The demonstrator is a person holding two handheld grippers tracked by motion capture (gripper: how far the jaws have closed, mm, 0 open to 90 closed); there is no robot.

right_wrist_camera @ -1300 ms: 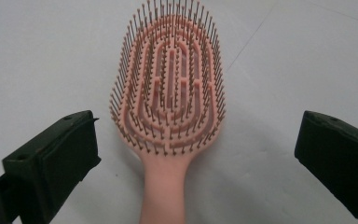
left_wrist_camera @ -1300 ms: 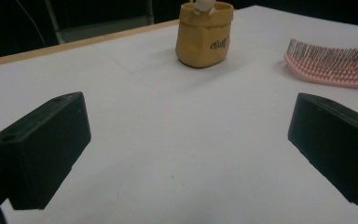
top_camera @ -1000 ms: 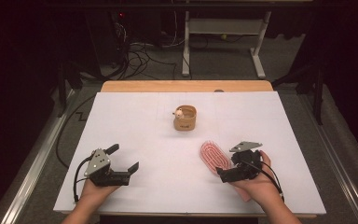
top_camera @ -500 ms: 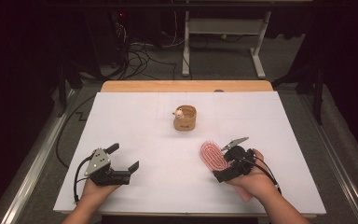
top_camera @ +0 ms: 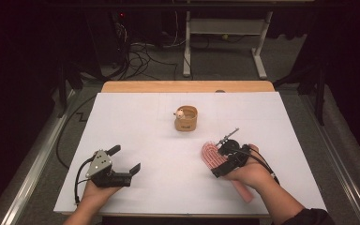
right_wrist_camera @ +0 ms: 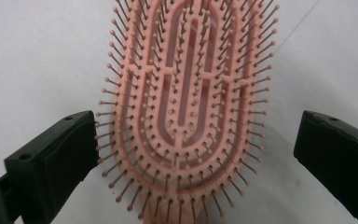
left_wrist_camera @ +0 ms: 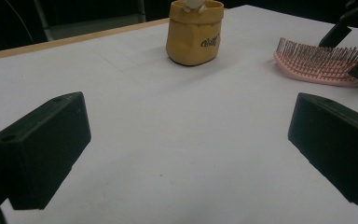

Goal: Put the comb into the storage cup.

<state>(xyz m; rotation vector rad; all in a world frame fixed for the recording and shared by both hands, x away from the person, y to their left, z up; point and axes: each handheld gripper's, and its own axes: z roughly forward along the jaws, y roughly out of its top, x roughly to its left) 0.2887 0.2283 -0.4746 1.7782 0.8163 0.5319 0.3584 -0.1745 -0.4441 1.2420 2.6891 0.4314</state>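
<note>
The yellow pouch (left_wrist_camera: 195, 31) bears illegible dark script.

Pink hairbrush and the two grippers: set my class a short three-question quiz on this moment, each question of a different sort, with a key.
1. True or false: the right gripper is shut on the pink hairbrush.
2. Which way do the brush's bristles face? A) up B) down into the table C) cannot tell
3. Fill the gap: the yellow pouch stands ____ on the white table.

Key
1. False: the jaws stand open on either side of the brush head.
2. A.
3. Upright, far from the left gripper, which is open with nothing between its jaws.
</note>
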